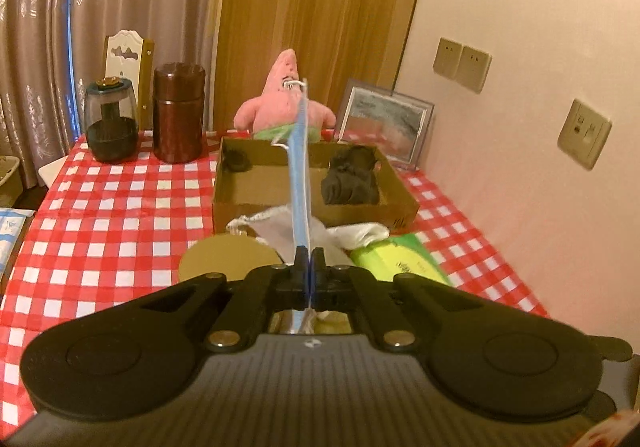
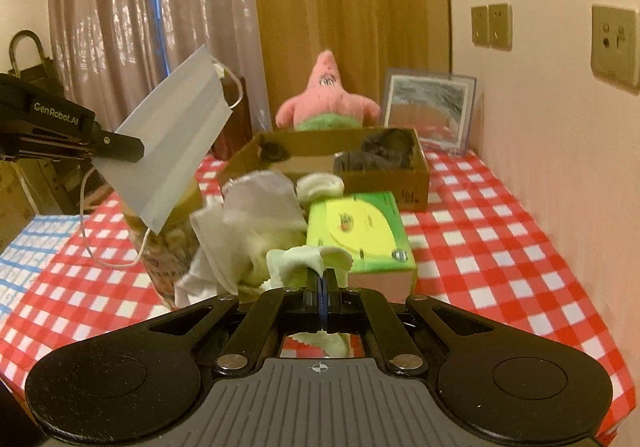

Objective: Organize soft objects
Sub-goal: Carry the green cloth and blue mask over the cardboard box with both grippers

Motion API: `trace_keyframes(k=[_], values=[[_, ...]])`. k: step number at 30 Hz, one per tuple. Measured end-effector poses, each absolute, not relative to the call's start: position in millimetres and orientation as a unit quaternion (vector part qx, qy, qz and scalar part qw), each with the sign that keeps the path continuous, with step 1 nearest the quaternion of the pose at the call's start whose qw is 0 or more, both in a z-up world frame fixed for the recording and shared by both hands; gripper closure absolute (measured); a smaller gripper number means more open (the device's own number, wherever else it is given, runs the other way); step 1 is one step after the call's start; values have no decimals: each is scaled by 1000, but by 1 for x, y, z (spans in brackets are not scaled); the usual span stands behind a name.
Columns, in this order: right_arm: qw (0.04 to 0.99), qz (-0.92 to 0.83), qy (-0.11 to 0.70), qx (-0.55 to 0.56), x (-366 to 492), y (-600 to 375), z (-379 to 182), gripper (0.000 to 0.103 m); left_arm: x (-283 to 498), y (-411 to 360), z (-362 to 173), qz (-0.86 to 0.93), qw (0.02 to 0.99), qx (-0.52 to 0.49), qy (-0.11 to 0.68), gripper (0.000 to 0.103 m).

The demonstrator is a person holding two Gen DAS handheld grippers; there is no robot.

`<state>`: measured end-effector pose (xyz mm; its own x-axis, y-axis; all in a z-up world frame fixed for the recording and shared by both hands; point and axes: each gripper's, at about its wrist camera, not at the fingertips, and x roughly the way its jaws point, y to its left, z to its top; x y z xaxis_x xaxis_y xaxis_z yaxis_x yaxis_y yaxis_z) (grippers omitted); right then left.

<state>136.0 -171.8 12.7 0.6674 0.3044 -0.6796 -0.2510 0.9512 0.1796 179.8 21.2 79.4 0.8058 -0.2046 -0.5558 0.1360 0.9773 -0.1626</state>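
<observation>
The left gripper is clenched on one face mask, lifted above the table. The right gripper pinches one pale glove. Ahead of both: one cardboard box holding two dark bundles, one tissue box just beyond the right fingers.

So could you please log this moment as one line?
left gripper: shut on face mask, lifted | right gripper: shut on white cloth | cardboard box: dark items inside

"GenRobot.AI" on left hand-held gripper arm.
</observation>
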Motion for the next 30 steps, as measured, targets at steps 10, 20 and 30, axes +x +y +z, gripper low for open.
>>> trace_keyframes(k=[10, 20, 30], values=[[919, 158, 360, 41, 176, -185, 58, 103, 211, 23, 122, -111, 947, -70, 293, 103], [915, 177, 362, 27, 268, -194, 64, 103, 292, 32, 116, -130, 935, -69, 323, 103], [906, 189, 379, 11, 370, -188, 35, 103, 385, 35, 89, -137, 920, -44, 365, 103]])
